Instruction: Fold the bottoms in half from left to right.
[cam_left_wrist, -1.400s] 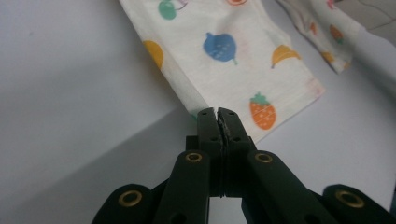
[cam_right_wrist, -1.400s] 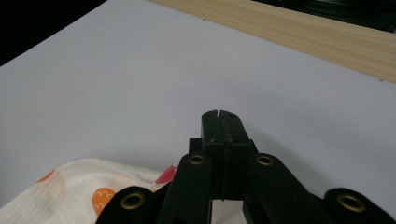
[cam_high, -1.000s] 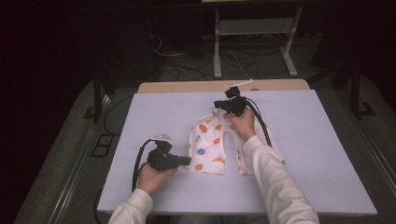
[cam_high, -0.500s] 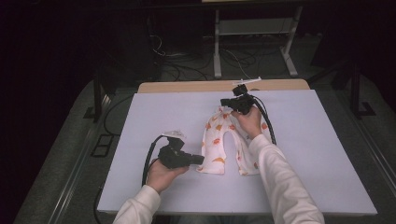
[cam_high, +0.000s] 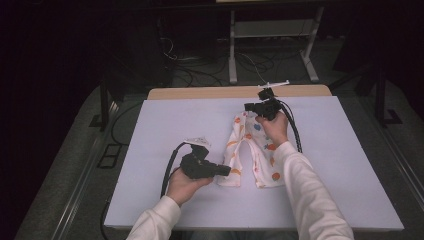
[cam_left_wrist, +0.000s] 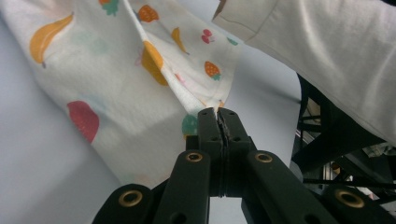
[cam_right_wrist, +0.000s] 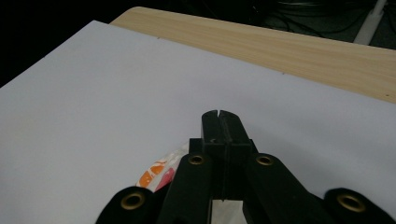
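While the left gripper (cam_high: 226, 171) pinches a leg hem of the fruit-print trousers (cam_high: 252, 150), the right gripper (cam_high: 248, 106) clamps their waist. They lie spread mid-table (cam_high: 150, 150), waist toward the far edge.

From above the person's side we look forward and down on the whole bench (cam_high: 150, 150), far enough back to take in both forearms and the floor beyond. Riding on the left claw (cam_left_wrist: 218, 112), we look along its jaws from very close, with the fruit-print cloth (cam_left_wrist: 116, 93) just ahead and the other arm's sleeve (cam_left_wrist: 327, 56) above right. On the right claw (cam_right_wrist: 218, 114) we look low across the white sheet to the bench's wooden far edge. All three views share the cloth and sheet.
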